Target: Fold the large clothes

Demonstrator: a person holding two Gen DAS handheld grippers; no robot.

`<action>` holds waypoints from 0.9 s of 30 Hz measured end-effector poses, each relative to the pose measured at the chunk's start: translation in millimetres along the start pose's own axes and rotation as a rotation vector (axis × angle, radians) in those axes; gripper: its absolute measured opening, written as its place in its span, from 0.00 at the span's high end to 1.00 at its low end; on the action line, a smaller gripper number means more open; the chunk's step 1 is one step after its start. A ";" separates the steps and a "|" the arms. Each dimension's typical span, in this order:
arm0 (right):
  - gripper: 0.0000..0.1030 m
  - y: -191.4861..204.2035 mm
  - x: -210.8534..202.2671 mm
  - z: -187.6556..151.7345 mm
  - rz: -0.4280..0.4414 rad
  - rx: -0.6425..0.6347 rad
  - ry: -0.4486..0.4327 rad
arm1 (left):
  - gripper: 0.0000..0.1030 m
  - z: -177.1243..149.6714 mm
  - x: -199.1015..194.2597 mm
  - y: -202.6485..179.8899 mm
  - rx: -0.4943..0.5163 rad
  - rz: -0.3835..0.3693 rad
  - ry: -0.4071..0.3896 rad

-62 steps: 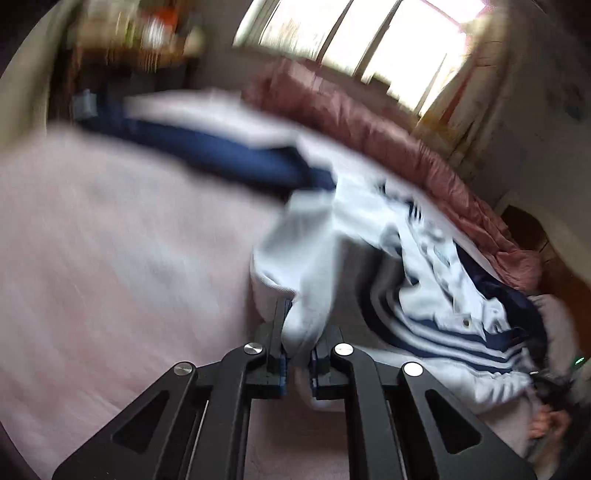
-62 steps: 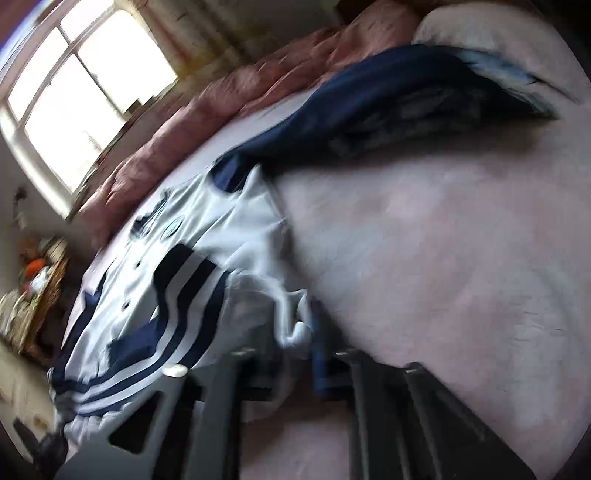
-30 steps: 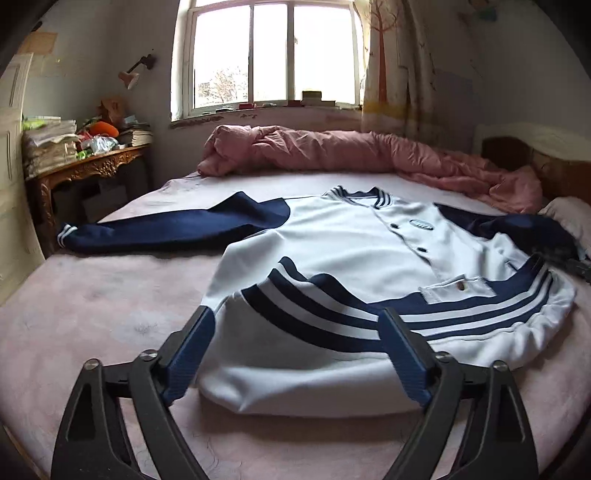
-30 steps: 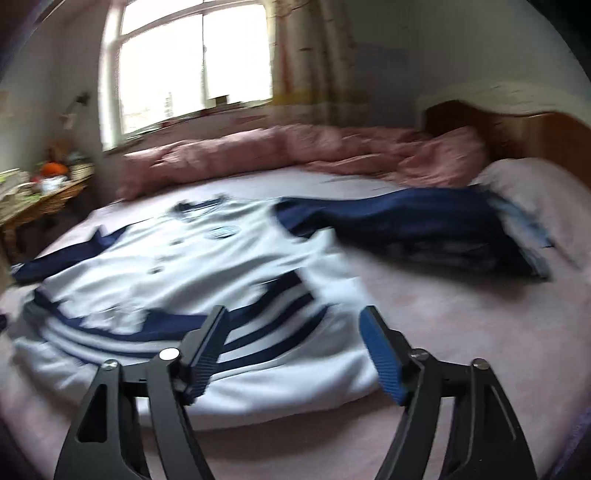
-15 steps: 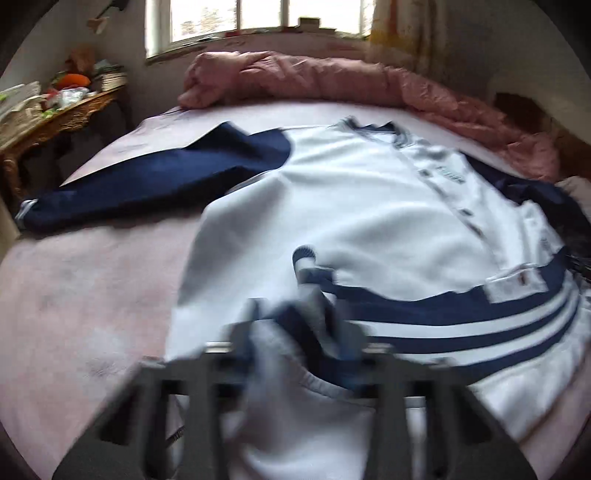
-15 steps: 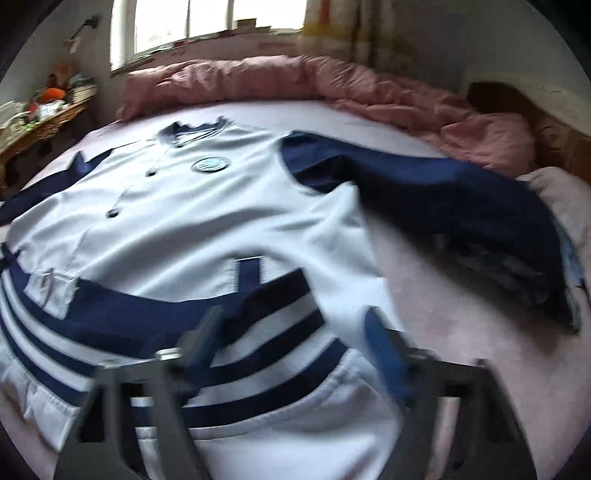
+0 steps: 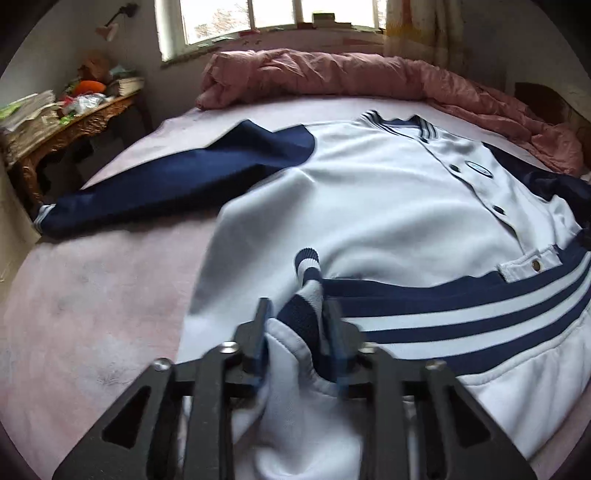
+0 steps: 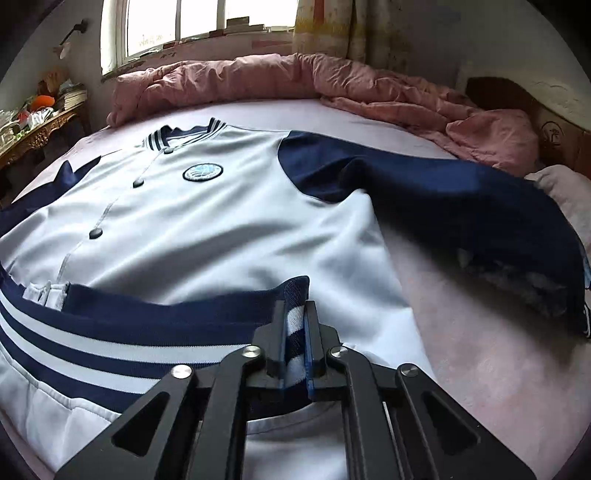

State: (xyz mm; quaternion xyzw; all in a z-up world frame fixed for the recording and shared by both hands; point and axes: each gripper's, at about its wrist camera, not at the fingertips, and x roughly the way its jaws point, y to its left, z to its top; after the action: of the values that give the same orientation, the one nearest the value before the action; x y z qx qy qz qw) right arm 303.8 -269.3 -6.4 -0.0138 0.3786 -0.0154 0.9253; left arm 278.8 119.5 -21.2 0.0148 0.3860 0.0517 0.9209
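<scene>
Jacket (image 8: 229, 229) flat on bed (image 7: 92, 314), front up, collar toward window (image 7: 273, 14), navy sleeves out to either side. Round badge (image 8: 202, 172) on chest, white and blue; lettering too small to read. Dark snaps down placket. No other writing legible (a faint mark on headboard (image 8: 550, 134) at far right of right view, unreadable).

Versus a second ago: both sets of jaws then wide apart and hovering short of hem, jacket lying undisturbed. Half a second ago, blurred, closing in. Now both clamped and hem bunched upward at each grip.

Left gripper (image 7: 298, 320): jaws pressed onto a thick wad of hem rib, navy and white stripes gathered between pads, white lining spilling back over the frame. Fold of striped rib poking up just ahead of fingertips. Grip sits at jacket's lower corner on left-sleeve side of view, with bare sheet just beside it.

Right gripper (image 8: 295, 325): jaws nearly together, thin pinch of striped rib held edge-on between blue pads. Hem pulled up into a small peak in front. Grip at the opposite lower corner, side seam running away toward navy sleeve (image 8: 461, 206).

Pink quilt (image 7: 369, 77) heaped along far edge of bed, well apart from jacket. Cluttered desk (image 7: 66, 110) at left wall.
</scene>
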 end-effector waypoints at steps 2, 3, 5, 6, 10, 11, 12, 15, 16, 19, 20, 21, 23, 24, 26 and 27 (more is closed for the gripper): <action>0.81 -2.1 -9.6 -0.5 0.001 0.011 -0.043 | 0.55 -1.7 -4.6 2.6 -0.011 0.026 -0.024; 0.68 -3.2 -15.5 -1.7 -0.012 0.017 -0.062 | 0.55 -2.3 -13.2 2.8 -0.011 0.027 -0.062; 0.48 -3.6 -32.2 -6.2 -0.057 0.020 -0.106 | 0.49 -4.7 -35.9 3.5 -0.009 0.030 -0.160; 0.40 -3.8 -38.4 -7.9 -0.063 0.018 -0.127 | 0.43 -6.6 -49.3 3.1 -0.008 0.030 -0.210; 0.24 2.0 -75.1 -17.6 -0.070 0.012 -0.196 | 0.26 -18.9 -90.3 -3.8 -0.007 -0.007 -0.338; 0.22 5.6 -82.2 -19.3 -0.065 0.016 -0.206 | 0.22 -20.0 -96.1 -5.1 -0.014 -0.018 -0.345; 0.18 9.4 -90.4 -21.6 -0.059 0.019 -0.218 | 0.16 -23.4 -102.9 -8.4 -0.026 -0.038 -0.351; 0.14 24.4 -111.9 -30.9 -0.013 0.021 -0.249 | 0.01 -30.3 -114.2 -19.0 -0.023 -0.089 -0.360; 0.13 30.7 -117.2 -35.6 0.005 0.021 -0.251 | 0.00 -32.7 -116.5 -24.1 -0.006 -0.101 -0.363; 0.11 48.7 -125.6 -47.7 0.034 -0.009 -0.246 | 0.00 -39.9 -123.6 -40.7 0.065 -0.095 -0.374; 0.11 54.8 -127.0 -51.0 0.037 -0.022 -0.245 | 0.00 -42.3 -124.8 -45.5 0.076 -0.089 -0.379; 0.11 61.2 -128.8 -54.6 0.040 -0.036 -0.242 | 0.00 -44.2 -125.0 -48.9 0.084 -0.088 -0.379; 0.11 69.1 -129.6 -59.2 0.044 -0.053 -0.239 | 0.00 -46.6 -123.3 -52.7 0.090 -0.099 -0.361; 0.11 72.1 -129.9 -61.7 0.046 -0.061 -0.237 | 0.00 -48.0 -121.5 -54.7 0.096 -0.105 -0.350; 0.11 76.3 -130.6 -63.6 0.051 -0.073 -0.235 | 0.00 -50.2 -120.0 -58.0 0.118 -0.096 -0.342; 0.11 77.0 -130.5 -64.0 0.057 -0.077 -0.234 | 0.00 -52.4 -120.1 -60.3 0.134 -0.083 -0.344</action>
State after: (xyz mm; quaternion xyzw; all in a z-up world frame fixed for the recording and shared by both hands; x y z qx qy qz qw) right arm 167.4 -188.2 36.5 -0.0404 0.2687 0.0270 0.9620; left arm 162.9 46.1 23.1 0.0688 0.2256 -0.0152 0.9717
